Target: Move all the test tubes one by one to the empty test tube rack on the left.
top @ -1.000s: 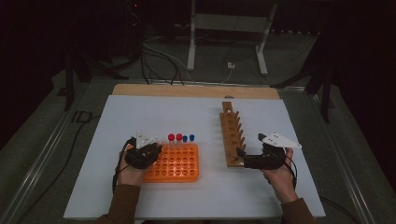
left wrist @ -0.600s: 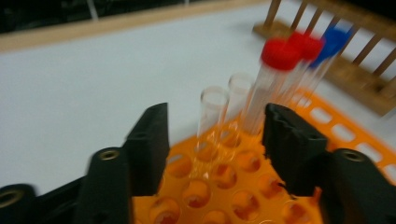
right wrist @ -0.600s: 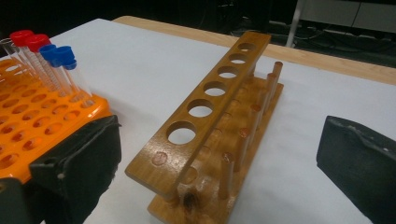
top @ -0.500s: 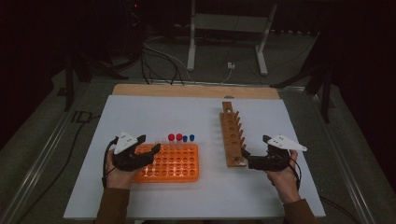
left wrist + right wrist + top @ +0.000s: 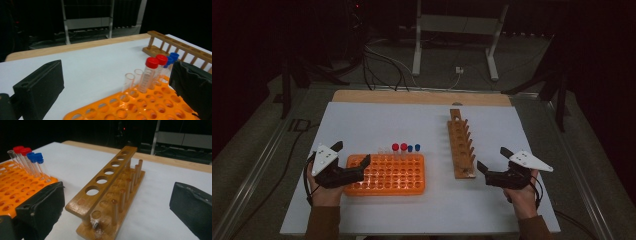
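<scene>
Since a second ago the left gripper has drawn back leftward off the orange rack to its left end; the right gripper has eased slightly outward from the wooden rack.

High view: both grippers low on the white counter, each at the near outer corner of its rack, jaws spread, nothing held. Orange rack lies near the front edge; capped tubes stand in its back row. Wooden rack runs away from the person, right of centre, well apart from the orange one. Wide bare counter behind and between the racks; little room in front.

Left gripper view: jaws spread wide, one pad left of the rack over bare counter, the other at the right edge above the rack holes. Two uncapped clear tubes, then two red-capped, then blue-capped, upright in the far row. Likely staged to take one.

Right gripper view: jaws spread, straddling the near end of the wooden rack; all its holes empty, free to receive tubes. Approach from above is unobstructed.
</scene>
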`<state>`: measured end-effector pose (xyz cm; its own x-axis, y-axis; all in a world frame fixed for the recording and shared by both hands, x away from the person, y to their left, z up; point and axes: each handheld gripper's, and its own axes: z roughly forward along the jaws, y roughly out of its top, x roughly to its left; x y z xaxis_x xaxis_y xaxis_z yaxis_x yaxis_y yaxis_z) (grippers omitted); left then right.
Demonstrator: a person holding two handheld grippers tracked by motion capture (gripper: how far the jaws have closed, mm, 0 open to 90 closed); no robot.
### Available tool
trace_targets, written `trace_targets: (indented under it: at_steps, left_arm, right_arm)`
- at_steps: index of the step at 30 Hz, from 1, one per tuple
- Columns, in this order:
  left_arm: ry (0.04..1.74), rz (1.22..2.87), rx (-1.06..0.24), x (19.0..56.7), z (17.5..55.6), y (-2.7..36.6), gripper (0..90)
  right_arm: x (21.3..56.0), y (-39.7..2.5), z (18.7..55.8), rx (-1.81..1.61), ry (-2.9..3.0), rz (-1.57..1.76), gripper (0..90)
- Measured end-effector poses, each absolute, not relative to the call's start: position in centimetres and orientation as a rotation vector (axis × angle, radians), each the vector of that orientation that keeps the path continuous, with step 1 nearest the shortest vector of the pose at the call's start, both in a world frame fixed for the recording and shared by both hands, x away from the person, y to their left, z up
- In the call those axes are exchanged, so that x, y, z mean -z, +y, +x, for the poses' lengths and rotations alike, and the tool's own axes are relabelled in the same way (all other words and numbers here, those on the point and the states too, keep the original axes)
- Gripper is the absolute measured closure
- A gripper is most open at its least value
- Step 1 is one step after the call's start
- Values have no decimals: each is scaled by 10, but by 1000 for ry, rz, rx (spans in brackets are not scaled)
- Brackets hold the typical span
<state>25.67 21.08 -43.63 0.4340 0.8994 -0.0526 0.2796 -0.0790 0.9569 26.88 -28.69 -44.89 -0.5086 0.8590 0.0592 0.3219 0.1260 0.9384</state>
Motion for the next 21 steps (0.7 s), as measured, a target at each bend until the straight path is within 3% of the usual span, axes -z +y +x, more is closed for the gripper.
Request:
trace_targets:
  at_steps: [21]
  left_arm:
    - [1094, 1518, -752, 442, 249, 228, 6]
  right_arm:
    - [457, -302, 258, -1381, 1871, 1117, 1]
